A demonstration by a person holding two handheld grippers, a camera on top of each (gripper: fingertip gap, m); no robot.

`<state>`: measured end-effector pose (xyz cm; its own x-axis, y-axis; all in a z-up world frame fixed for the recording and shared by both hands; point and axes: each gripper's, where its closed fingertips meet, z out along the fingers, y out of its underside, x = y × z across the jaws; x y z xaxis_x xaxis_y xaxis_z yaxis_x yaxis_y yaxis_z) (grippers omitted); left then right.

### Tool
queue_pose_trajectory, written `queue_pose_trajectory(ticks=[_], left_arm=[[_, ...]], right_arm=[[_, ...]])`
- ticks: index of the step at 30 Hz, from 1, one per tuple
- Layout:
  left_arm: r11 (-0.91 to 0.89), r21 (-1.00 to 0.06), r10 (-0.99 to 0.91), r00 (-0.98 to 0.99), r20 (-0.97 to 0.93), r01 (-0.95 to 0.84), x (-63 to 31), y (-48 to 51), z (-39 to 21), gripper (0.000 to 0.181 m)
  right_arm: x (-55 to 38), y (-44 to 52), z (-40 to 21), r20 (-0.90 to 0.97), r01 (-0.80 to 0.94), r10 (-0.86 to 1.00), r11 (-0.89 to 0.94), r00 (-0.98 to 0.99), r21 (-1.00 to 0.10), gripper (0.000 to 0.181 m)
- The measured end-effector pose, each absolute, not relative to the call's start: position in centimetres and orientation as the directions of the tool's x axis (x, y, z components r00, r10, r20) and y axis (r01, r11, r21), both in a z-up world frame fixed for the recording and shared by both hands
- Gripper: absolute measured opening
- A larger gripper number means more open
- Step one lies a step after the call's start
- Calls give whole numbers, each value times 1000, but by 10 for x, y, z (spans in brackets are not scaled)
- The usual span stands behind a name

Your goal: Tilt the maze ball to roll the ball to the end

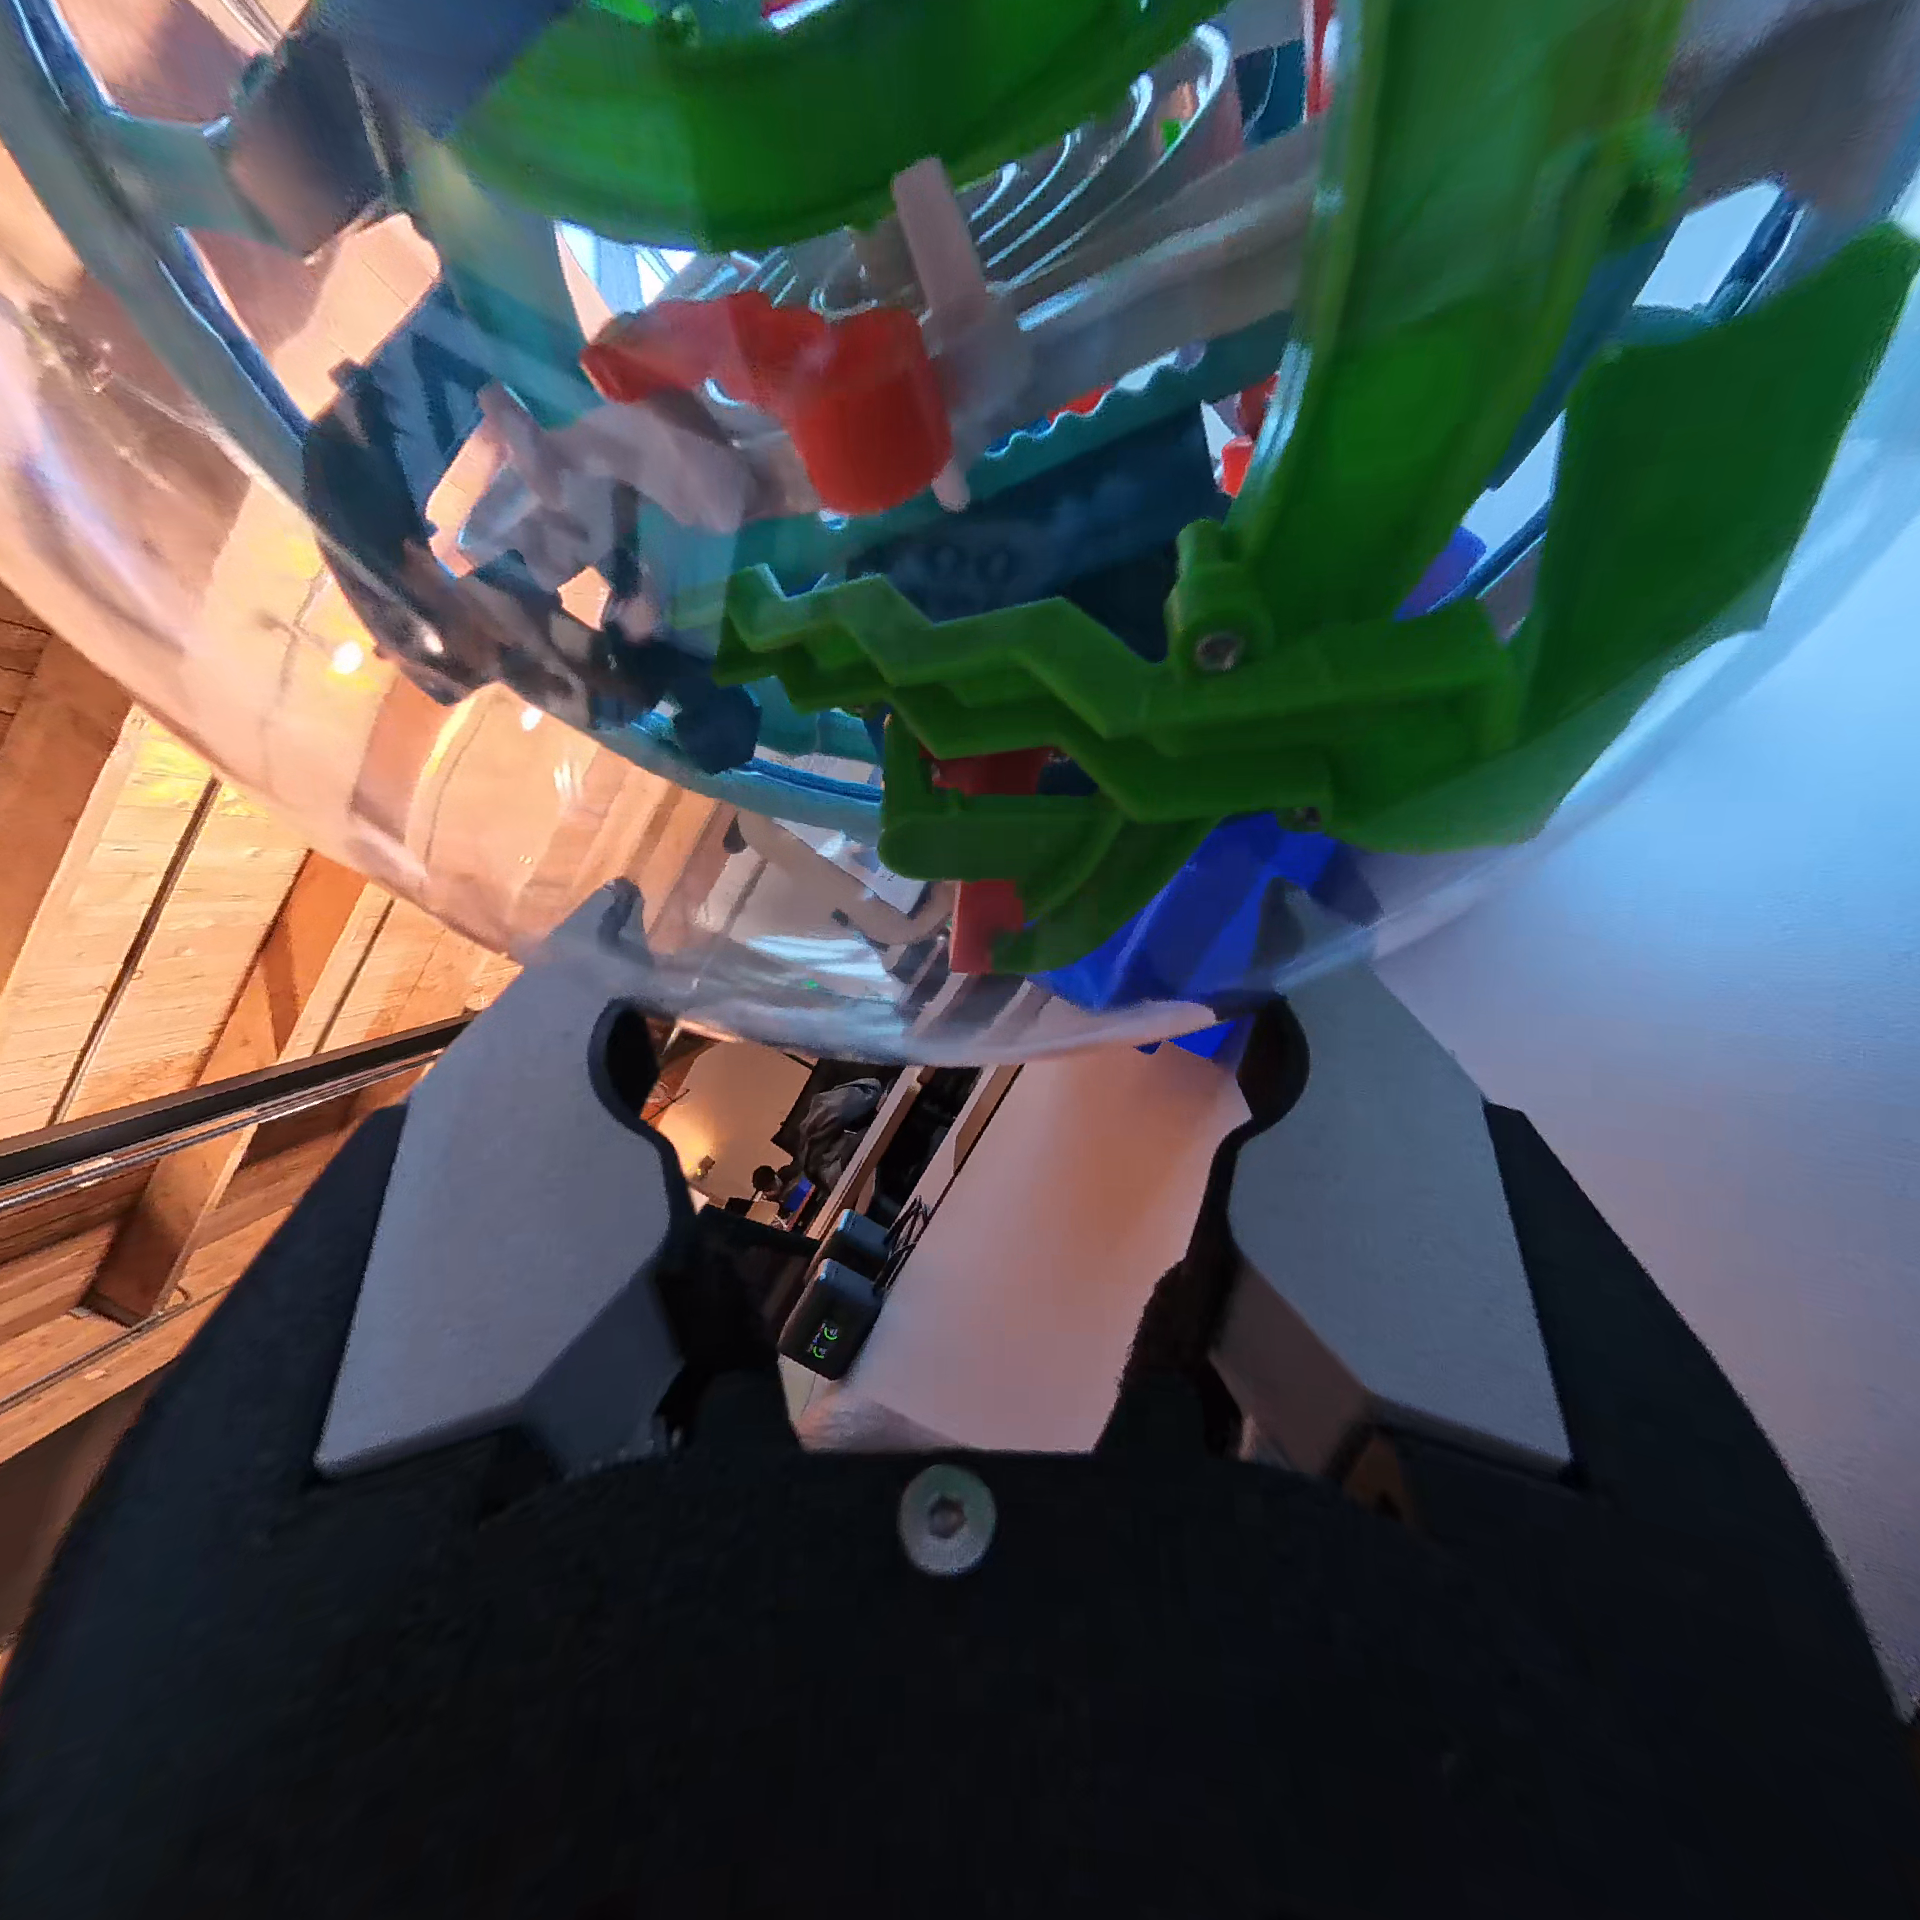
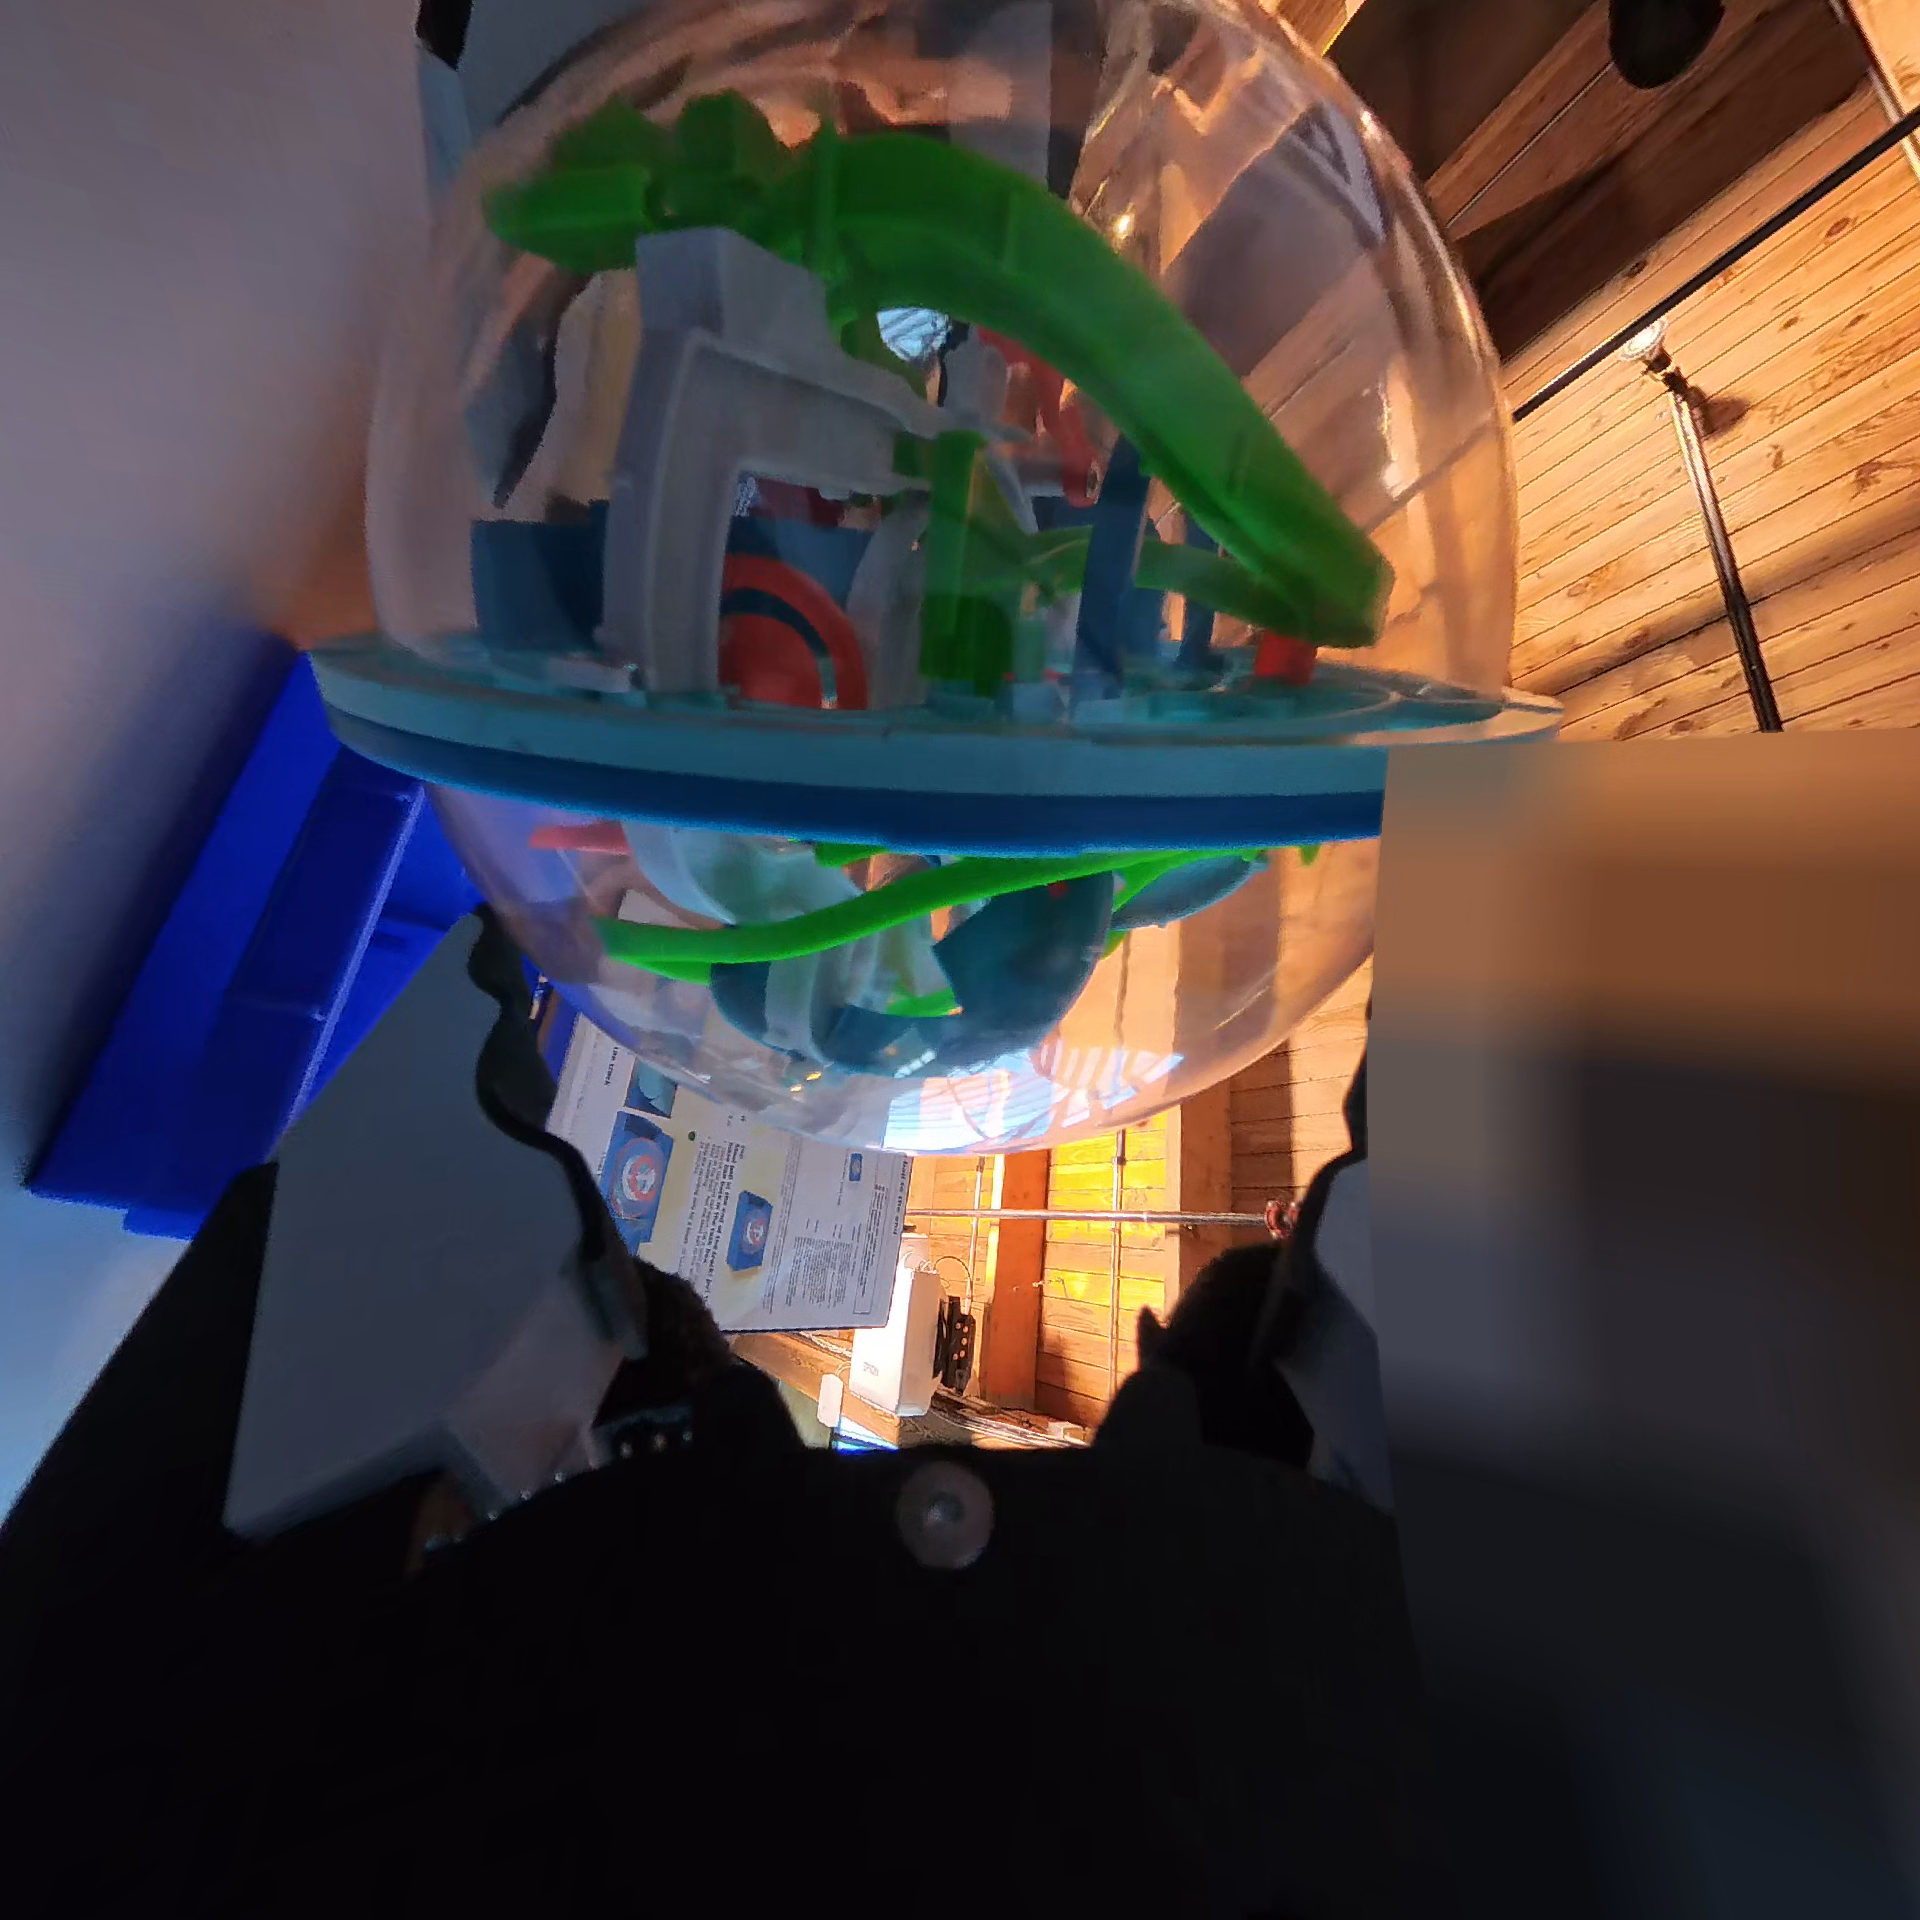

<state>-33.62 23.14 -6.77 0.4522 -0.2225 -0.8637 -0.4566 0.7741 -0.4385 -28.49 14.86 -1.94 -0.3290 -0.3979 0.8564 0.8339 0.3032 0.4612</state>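
Note:
The maze ball (image 1: 935,468) is a clear plastic sphere with green, blue, grey and red tracks inside. It fills the top of the left wrist view. My left gripper (image 1: 951,1023) has its jaws wide apart, and both grey fingertips touch the shell's underside. In the right wrist view the maze ball (image 2: 935,769) shows its blue equator ring level. My right gripper (image 2: 920,1003) also has its jaws wide apart, and the sphere's lower cap sits between the tips. A small shiny round spot (image 2: 914,330) under the green arch may be the little ball; I cannot tell.
A blue bin (image 2: 239,935) lies on the white surface (image 1: 1662,1039) at the left. A printed sheet (image 2: 769,1226) lies behind the sphere. Wooden plank walls (image 2: 1662,468) and a black rail (image 1: 208,1112) are in the background.

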Motion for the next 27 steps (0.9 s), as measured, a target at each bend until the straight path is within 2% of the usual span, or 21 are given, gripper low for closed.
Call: queue_pose_trajectory(ticks=[1,15,19,21,27], left_arm=[[775,-436,-220,453,-864,-456,-336,231,-67,114],[774,-436,-221,450,-865,-458,-338,229,-67,114],[753,-460,-278,406,-870,-471,-333,233,-76,114],[730,-496,-365,346,-864,-470,-328,236,-85,113],[619,-628,-672,97,-735,-471,-315,227,-108,116]], right_arm=[[-285,148,-19,855,834,-400,301,-331,463,154],[-289,143,-19,851,832,-402,296,-337,470,154],[-284,150,-26,886,851,-355,322,-297,415,153],[-274,158,-32,935,883,-271,348,-226,315,153],[-246,181,-57,985,887,118,432,124,-164,154]])
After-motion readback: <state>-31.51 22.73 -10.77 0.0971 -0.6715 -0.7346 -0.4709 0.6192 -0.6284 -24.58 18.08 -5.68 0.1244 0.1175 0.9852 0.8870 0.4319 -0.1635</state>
